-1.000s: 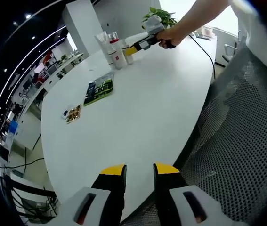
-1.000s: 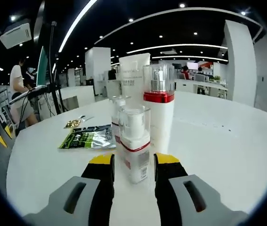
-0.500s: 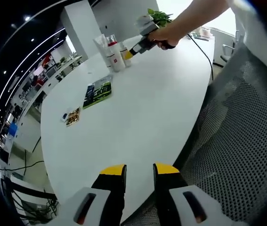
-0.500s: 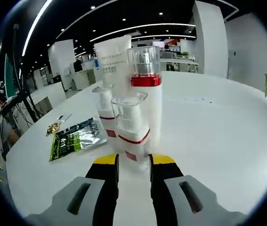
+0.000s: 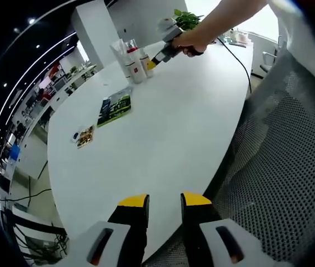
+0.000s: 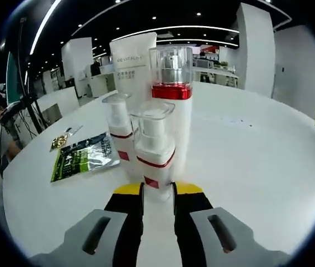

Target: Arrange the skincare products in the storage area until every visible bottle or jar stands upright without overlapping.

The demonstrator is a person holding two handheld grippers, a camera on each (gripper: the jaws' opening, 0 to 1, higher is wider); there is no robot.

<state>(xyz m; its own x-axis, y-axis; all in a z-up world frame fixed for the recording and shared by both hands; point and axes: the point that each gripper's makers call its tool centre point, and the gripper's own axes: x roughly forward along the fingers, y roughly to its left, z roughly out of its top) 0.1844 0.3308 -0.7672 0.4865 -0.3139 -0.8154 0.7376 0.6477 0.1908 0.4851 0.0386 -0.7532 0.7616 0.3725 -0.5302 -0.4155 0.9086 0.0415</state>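
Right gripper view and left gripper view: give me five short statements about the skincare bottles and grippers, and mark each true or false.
1. The right gripper has its jaws at the base of a small pump bottle. True.
2. The tall bottle with the red collar lies on its side. False: it stands upright.
3. A green foil packet lies flat on the white table. True.
4. The left gripper holds a jar. False: its jaws are open and hold nothing.
5. The white tube stands in front of the bottles. False: it stands behind them.

A white table [image 5: 168,128] carries upright skincare bottles [image 6: 163,105], a green sachet [image 6: 82,161] (flat) and a small packet [image 5: 85,134].
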